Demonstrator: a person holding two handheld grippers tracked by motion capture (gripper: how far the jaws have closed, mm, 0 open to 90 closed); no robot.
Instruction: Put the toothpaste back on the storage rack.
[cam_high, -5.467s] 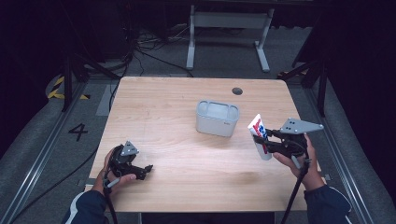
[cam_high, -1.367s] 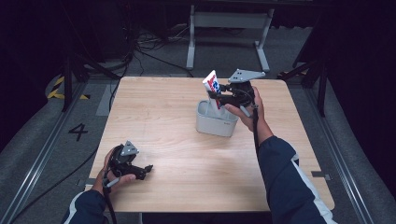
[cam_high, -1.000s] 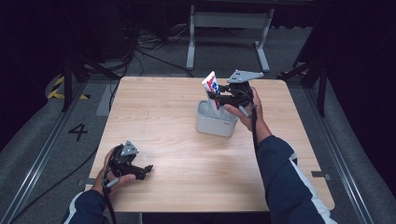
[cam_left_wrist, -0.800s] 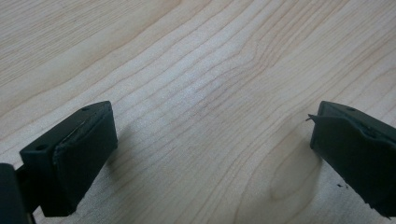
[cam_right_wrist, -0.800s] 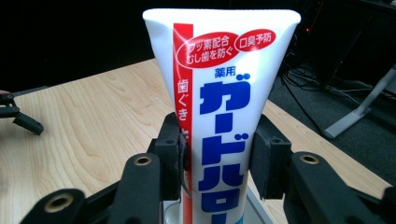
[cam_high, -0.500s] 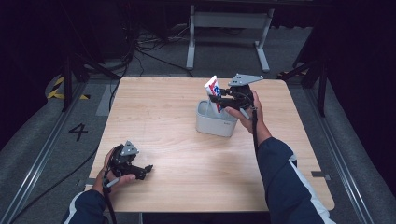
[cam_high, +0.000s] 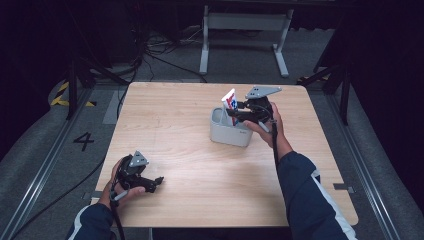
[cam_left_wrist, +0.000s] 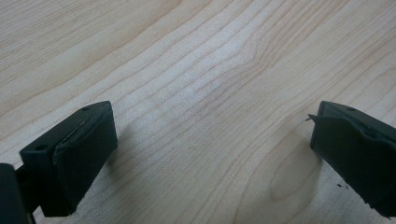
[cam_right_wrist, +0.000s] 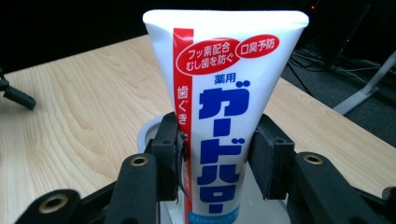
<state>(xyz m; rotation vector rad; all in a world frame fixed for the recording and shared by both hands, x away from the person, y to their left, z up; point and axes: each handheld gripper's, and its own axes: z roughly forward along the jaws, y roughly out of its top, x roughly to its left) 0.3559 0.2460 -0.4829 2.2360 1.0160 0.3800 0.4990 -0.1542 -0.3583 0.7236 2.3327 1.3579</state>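
Note:
A white toothpaste tube (cam_right_wrist: 219, 98) with red and blue print stands upright, crimped end up, its lower end inside a grey open box (cam_high: 229, 131) at mid-table. My right gripper (cam_high: 234, 113) is shut on the tube (cam_high: 229, 101), one pad on each side of it, just over the box's right part. Down at the table's near left, my left gripper (cam_high: 156, 182) rests low over bare wood. Its jaws stand wide apart with nothing between its pads (cam_left_wrist: 79, 154).
The wooden table (cam_high: 175, 120) has bare room to the left and in front of the box. Beyond its far edge a metal stand (cam_high: 242, 22) and cables (cam_high: 160, 45) lie on the dark floor.
The right gripper carried the tube from the table's right side to above the box, then lowered it so its bottom end sits inside. The left gripper stayed still.

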